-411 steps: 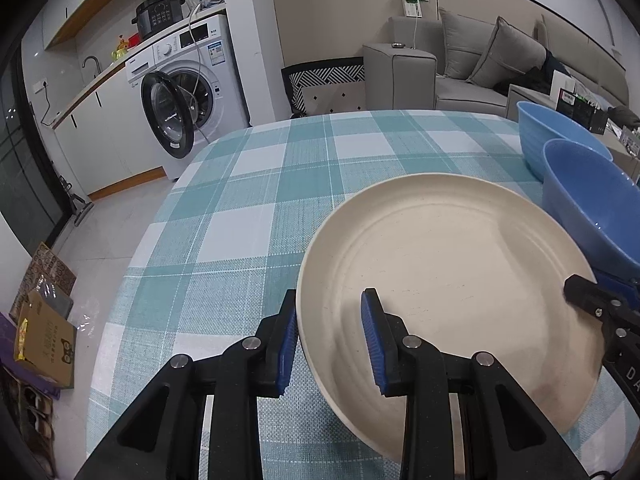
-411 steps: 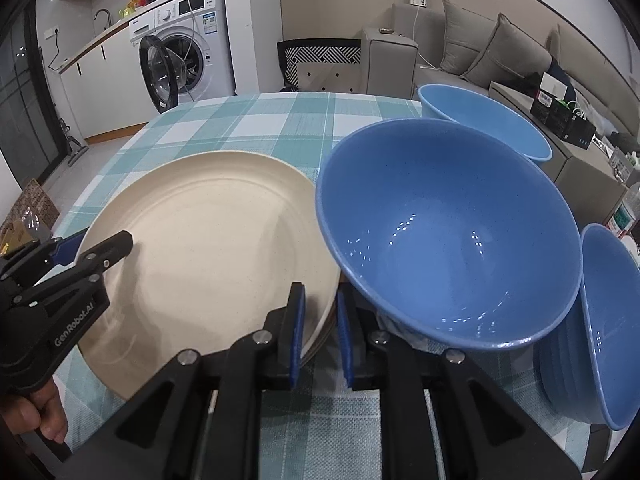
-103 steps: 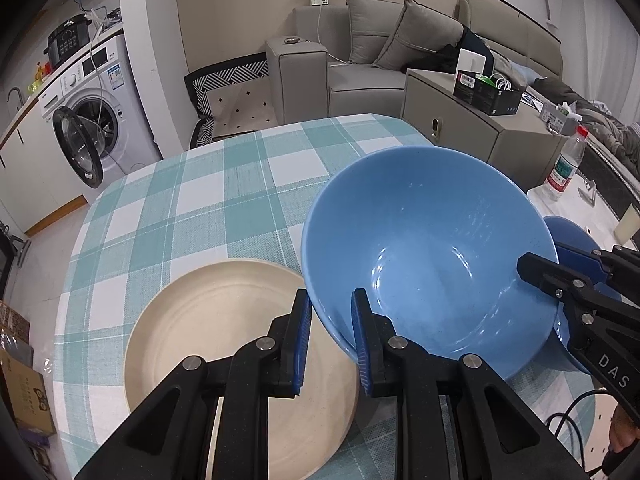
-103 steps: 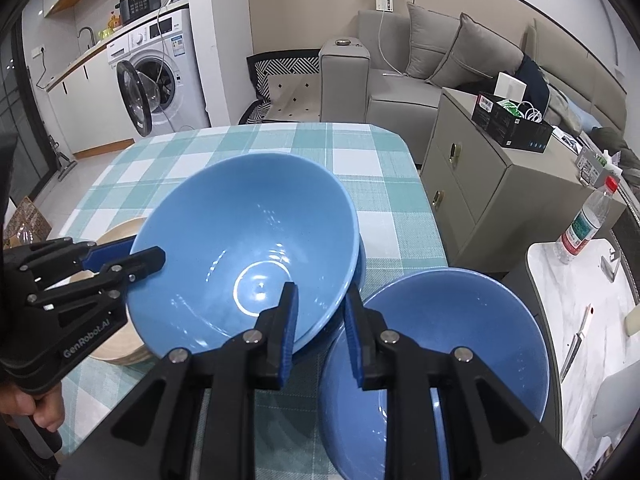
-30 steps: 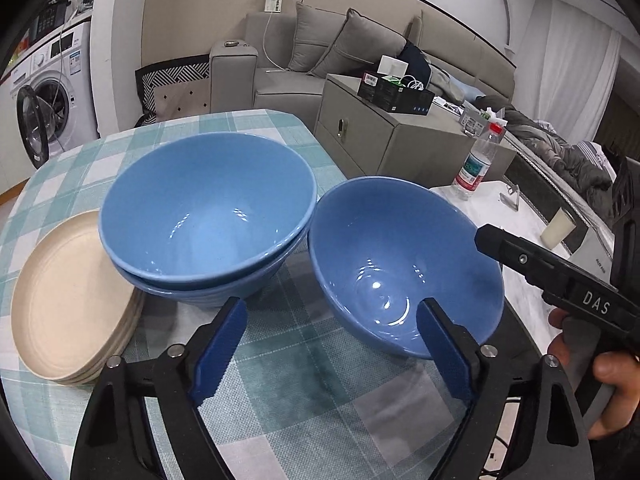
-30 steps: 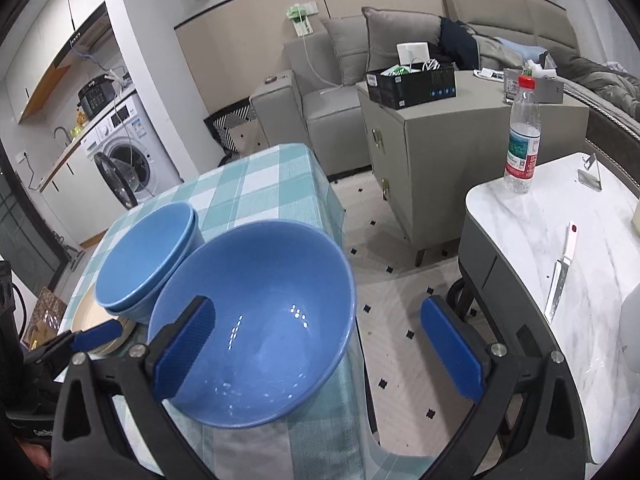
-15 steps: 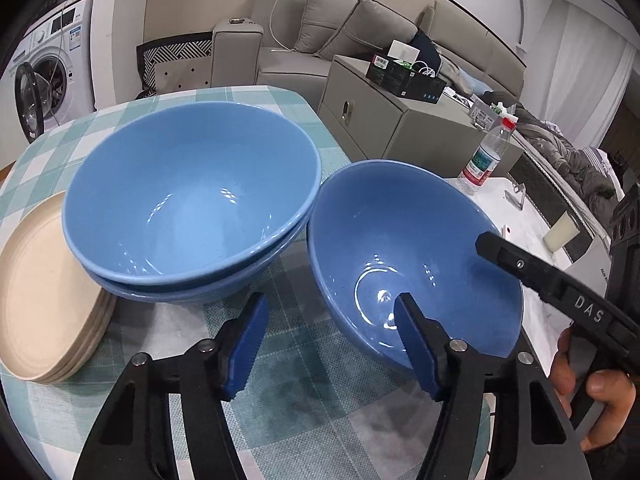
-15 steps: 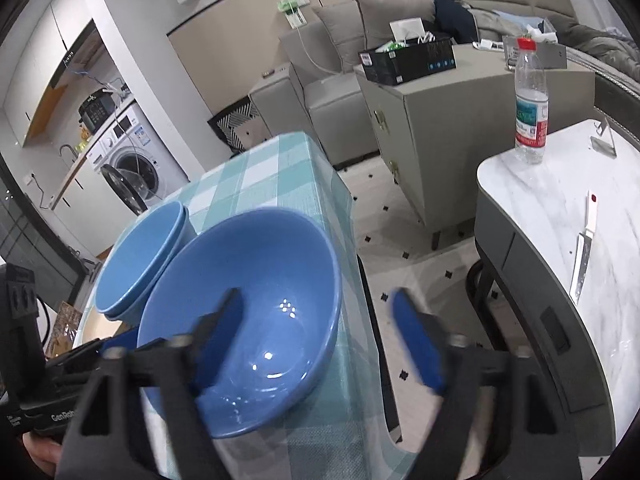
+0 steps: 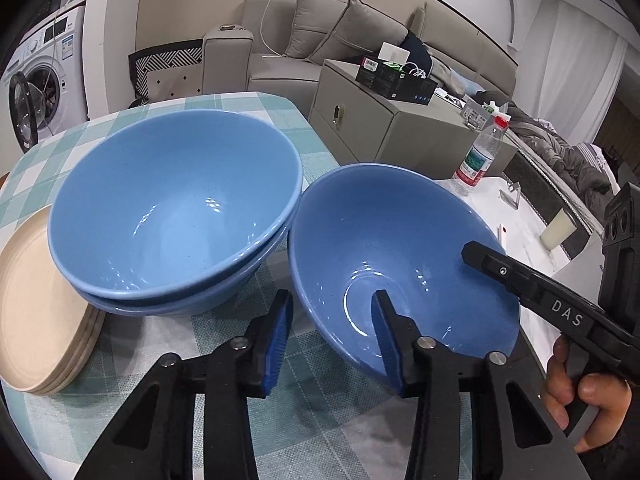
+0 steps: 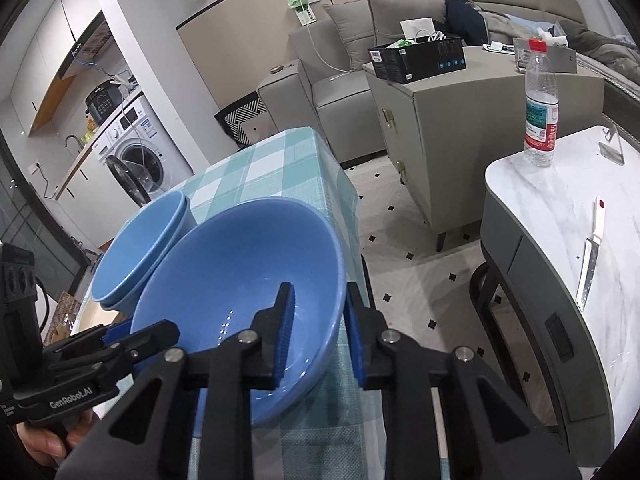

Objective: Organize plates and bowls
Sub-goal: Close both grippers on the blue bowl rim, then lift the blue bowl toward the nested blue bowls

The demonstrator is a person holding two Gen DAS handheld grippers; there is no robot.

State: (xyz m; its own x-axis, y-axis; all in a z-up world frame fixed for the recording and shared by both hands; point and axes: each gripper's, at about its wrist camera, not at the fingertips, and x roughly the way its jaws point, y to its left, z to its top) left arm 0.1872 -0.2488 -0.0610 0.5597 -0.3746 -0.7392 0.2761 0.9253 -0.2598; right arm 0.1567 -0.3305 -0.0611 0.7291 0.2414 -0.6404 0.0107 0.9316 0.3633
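Note:
A single blue bowl point(image 9: 404, 256) sits at the table's right end; it also shows in the right wrist view point(image 10: 240, 280). My left gripper point(image 9: 330, 336) is open and straddles its near-left rim, one finger inside and one outside. My right gripper point(image 10: 318, 332) is open and straddles the opposite rim the same way. Neither pair of pads visibly touches the rim. To the left, two nested blue bowls point(image 9: 172, 204) stand together, also in the right wrist view point(image 10: 140, 248). A stack of beige plates point(image 9: 36, 312) lies at the far left.
The table with its teal checked cloth point(image 9: 224, 412) ends just right of the single bowl. Beyond it stands a marble side table point(image 10: 560, 216) with a water bottle point(image 10: 541, 108) and a knife point(image 10: 591, 256). A grey cabinet point(image 10: 472, 112) and a sofa point(image 9: 320, 44) are behind.
Both grippers have narrowed from wide open and moved in onto the single bowl's rim from opposite sides. The bowls and plates have not moved in the last second.

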